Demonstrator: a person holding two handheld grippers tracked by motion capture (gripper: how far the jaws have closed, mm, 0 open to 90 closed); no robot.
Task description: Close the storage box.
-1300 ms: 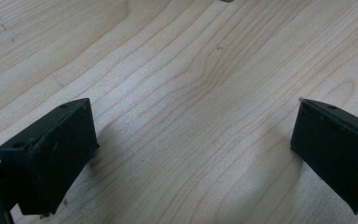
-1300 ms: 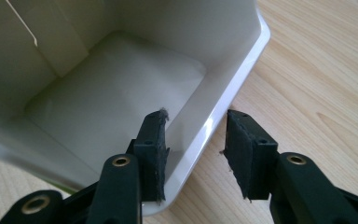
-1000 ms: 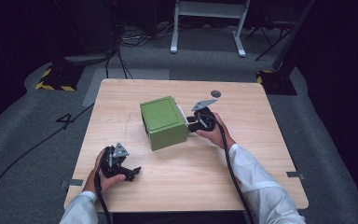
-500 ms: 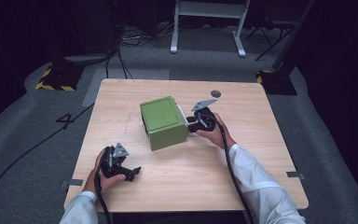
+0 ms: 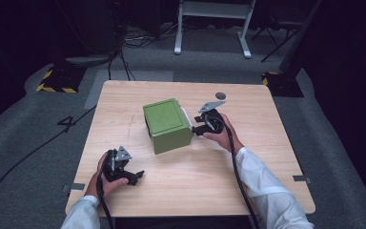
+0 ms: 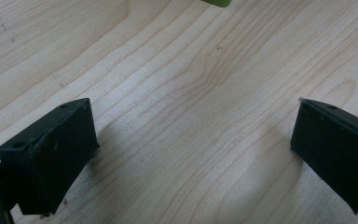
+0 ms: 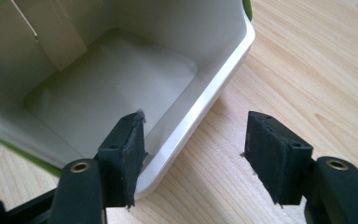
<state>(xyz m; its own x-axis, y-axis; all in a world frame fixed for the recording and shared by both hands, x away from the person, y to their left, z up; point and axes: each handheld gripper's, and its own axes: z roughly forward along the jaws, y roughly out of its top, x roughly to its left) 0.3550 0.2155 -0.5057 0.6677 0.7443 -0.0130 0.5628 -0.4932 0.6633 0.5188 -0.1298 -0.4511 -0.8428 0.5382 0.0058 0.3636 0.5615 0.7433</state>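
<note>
While the left gripper (image 5: 134, 174) rests on the near left of the table (image 5: 267, 157), its fingers (image 6: 51, 158) spread wide over bare wood, the green box (image 5: 167, 125) lies on its side mid-table, its open mouth facing the right gripper (image 7: 193, 156). Inside, its white walls hold nothing. The right fingers (image 7: 126, 154) have just been opening and now straddle the white rim, pads off it.

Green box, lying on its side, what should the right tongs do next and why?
Probably back the right tongs away from the green box: their jaws have just been opening, they straddle its white rim without pressing, and it rests on the table.
</note>
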